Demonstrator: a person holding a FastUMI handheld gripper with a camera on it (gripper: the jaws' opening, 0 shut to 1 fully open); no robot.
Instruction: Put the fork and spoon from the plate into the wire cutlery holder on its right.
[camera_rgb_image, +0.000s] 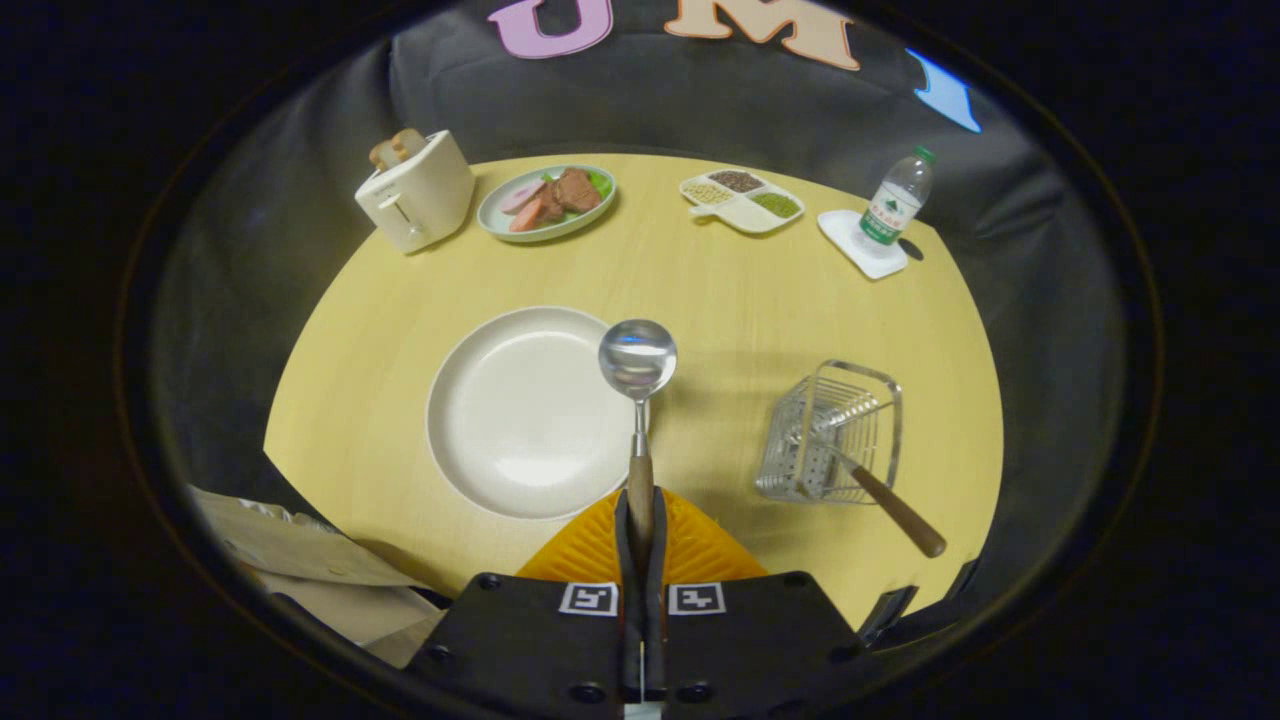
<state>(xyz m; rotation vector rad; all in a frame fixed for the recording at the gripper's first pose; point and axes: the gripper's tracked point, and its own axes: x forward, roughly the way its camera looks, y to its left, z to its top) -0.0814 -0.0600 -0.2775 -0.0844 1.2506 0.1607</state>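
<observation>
My gripper (640, 520) is shut on the wooden handle of the spoon (637, 360), whose shiny bowl sticks out ahead of the fingers over the right rim of the white plate (500, 420). The plate lies bare on the yellow table, just left of the fingers. To the right stands the wire cutlery holder (835, 430). The fork (880, 495) leans inside it, its wooden handle sticking out toward me.
Along the table's far side stand a toaster (415, 190) with bread, a plate of food (548, 200), a divided dish of beans (742, 200) and a water bottle (895, 205) on a white coaster. Brown paper (300, 560) lies near the left front edge.
</observation>
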